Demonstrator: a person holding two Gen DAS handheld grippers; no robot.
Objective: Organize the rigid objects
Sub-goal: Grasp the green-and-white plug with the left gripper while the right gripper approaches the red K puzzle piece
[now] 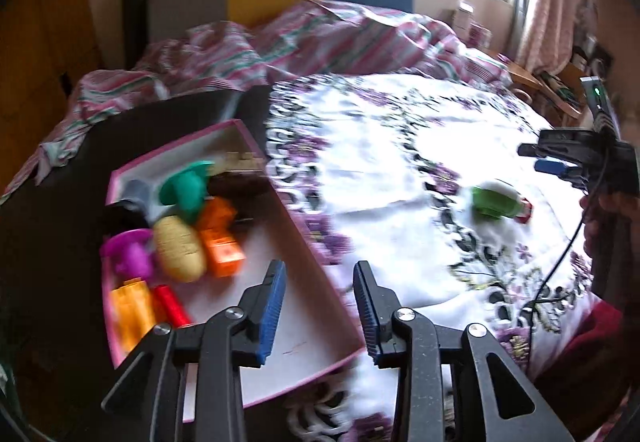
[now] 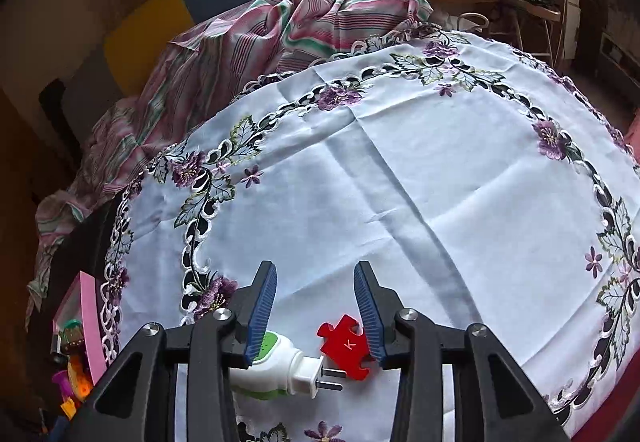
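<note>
Right gripper (image 2: 315, 316), jaws parted and empty, is hovering over the red puzzle piece (image 2: 348, 346) and the white-and-green plug-in diffuser (image 2: 280, 362); centring on one item before closing seems wise. Left gripper (image 1: 320, 306), likewise parted and empty, is hanging above the pink-rimmed cardboard box (image 1: 316, 238).

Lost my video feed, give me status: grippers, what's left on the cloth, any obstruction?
Both grippers, left and right, open, empty. Green-white plug-in and red puzzle piece loose on tablecloth. Pink box part filled. Nothing blocking.

Pink box (image 1: 224, 274) contents blurred, plug-in (image 2: 280, 362) partly hidden

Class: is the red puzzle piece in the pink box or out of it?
Out. The red puzzle piece lies on the white tablecloth, beside the plug-in device; the pink box sits apart.
</note>
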